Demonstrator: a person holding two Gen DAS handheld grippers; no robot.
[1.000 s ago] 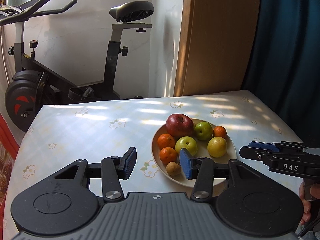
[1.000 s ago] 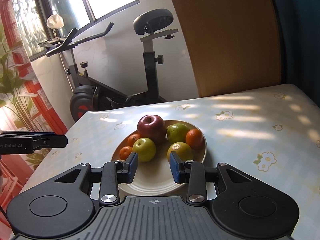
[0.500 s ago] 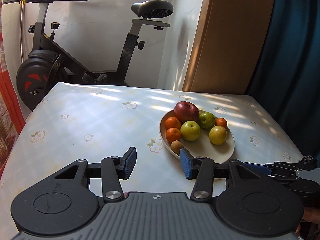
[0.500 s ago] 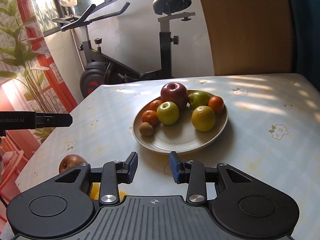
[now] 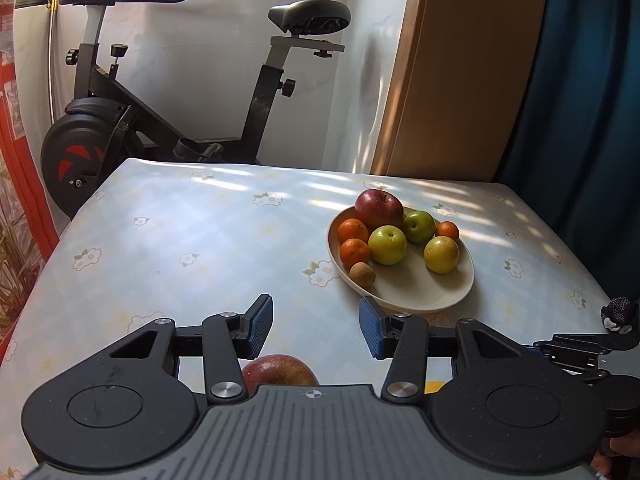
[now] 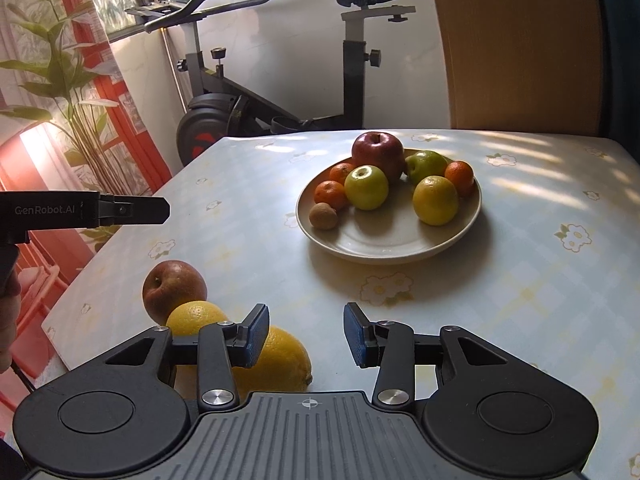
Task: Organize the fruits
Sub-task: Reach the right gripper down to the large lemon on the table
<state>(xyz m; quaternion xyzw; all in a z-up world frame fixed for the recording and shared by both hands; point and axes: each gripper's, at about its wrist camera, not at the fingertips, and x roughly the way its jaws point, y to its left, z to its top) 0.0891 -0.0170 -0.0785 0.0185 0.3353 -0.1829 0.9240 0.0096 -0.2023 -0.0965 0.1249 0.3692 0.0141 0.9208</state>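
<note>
Most of the fruit is already being carried by the cream plate (image 6: 384, 248), which is standing toward the far right part of the flower-patterned table (image 6: 520, 280). A large red apple (image 6: 377, 152) is lying at the back of the plate, two green apples (image 6: 366, 187) are being flanked by small oranges (image 6: 330, 194), a yellow-green citrus (image 6: 435, 200) is sitting near the front right, and a small brown fruit (image 6: 323, 216) is resting at the front left rim.

Three pieces are being left out on the bare table near its front left corner: a second reddish apple (image 6: 174, 290) and two lemons (image 6: 276, 360), all touching or just beside one another. By this reading, the task is judged to be more than half done, with these three yet to be gathered onto the plate.

The right hand-held gripper (image 6: 306, 334) is being held low over the table just to the right of the nearer lemon; its jaws are opening, and nothing is being pinched between them. The left hand-held gripper (image 5: 316, 326) is being held with its jaws spread and empty, the loose apple showing just below them and untouched. Room for the remaining fruit is being offered by the bare front half of the plate.
</note>
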